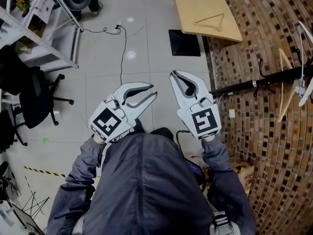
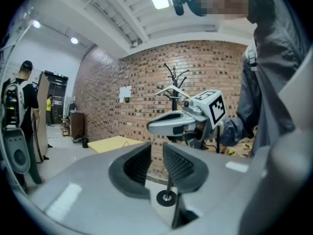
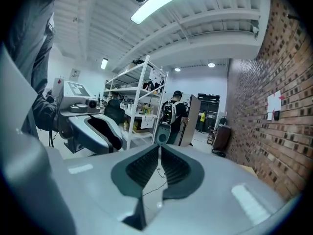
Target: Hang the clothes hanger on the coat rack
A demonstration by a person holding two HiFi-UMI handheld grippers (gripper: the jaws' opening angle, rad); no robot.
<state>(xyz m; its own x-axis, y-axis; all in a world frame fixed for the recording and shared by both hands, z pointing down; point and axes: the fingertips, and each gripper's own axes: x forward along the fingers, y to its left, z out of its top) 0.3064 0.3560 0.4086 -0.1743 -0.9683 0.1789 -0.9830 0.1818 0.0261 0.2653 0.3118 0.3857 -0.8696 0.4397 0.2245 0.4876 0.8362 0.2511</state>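
Presently: clothes hanger (image 1: pixel 210 21), pale, triangular, lying flat on the yellow bench (image 1: pixel 190 4), well apart from me. Judged light, stiff and smooth. Best pinched on a shoulder arm or the bottom bar, hook left free. Coat rack (image 1: pixel 274 77), dark, beside the brick wall. Left tongs (image 1: pixel 154 90) slightly spread, empty. Right tongs (image 1: pixel 173 75) pressed together, empty.

The left gripper (image 1: pixel 154 89) and the right gripper (image 1: pixel 172 74) have shells of smooth grey plastic with a soft shine, and their jaws are lined with black ribbed pads (image 2: pixel 182 166), matt like rubber. The floor (image 1: pixel 142 38) is of pale glossy tiles that mirror the light. The wall (image 1: pixel 264 170) is rough, matt brick. The board (image 1: pixel 195 4) looks like pale matt wood, the coat rack (image 1: pixel 279 76) like black metal, the sleeve (image 1: pixel 73 190) like grey cloth.
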